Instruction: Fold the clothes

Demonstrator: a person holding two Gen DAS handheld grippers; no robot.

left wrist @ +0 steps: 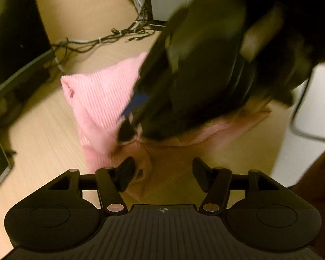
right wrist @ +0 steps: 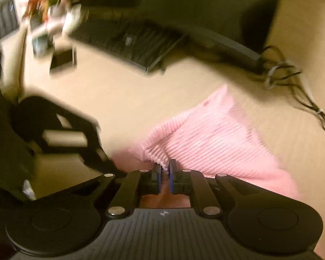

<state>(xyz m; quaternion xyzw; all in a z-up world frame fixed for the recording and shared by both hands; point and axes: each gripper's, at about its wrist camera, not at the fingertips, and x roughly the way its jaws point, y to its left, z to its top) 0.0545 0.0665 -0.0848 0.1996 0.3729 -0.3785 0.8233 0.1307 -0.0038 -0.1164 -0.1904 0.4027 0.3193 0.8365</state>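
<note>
The right gripper (right wrist: 164,171) is pinching the pink ribbed garment (right wrist: 210,138) on the wooden desk (right wrist: 123,95), while the left gripper (left wrist: 162,173) is hanging wide and empty beside it.

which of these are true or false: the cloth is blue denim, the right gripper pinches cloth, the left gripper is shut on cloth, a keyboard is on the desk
1. The cloth is blue denim. False: it is a pink ribbed knit garment.
2. The right gripper pinches the garment. True: its jaws are nearly closed on a fold.
3. The left gripper is shut on cloth. False: its jaws stand apart, with cloth only by one finger.
4. A black keyboard lies on the light wooden desk. True.
</note>
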